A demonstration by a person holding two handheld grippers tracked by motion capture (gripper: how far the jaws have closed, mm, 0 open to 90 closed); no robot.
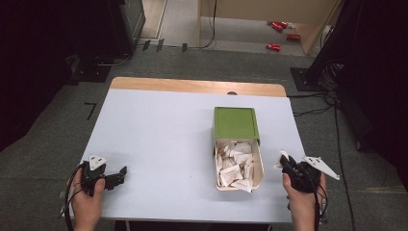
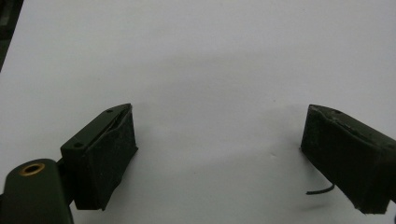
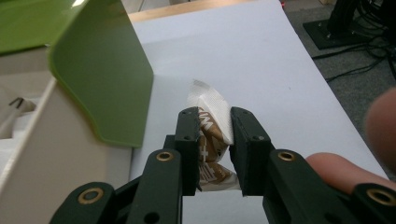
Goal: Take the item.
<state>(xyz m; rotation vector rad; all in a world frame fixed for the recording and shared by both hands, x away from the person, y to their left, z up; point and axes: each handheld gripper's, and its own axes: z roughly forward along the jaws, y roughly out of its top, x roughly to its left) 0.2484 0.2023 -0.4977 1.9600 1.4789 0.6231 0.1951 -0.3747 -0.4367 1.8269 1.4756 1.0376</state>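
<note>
A cream box (image 1: pixel 260 166) with a green sliding lid (image 1: pixel 235 123) pushed back lies right of the table's middle, holding several white and brown sachets (image 1: pixel 235 168). My right gripper (image 1: pixel 283 160) is just right of the box near the table's right edge, shut on one such sachet (image 3: pixel 212 126) that sticks up between its pads. In the right gripper view the green lid (image 3: pixel 105 79) and the box wall (image 3: pixel 51 154) stand close on the left. My left gripper (image 1: pixel 121 174) rests at the front left, open, jaws wide apart over bare table (image 2: pixel 219 93) with nothing between them.
The table is pale blue with a wooden strip (image 1: pixel 197 86) along its far edge. Cables (image 1: pixel 322 106) and a stand foot (image 1: pixel 305 77) lie on the floor to the right. Red items (image 1: pixel 279 33) lie on the floor far behind.
</note>
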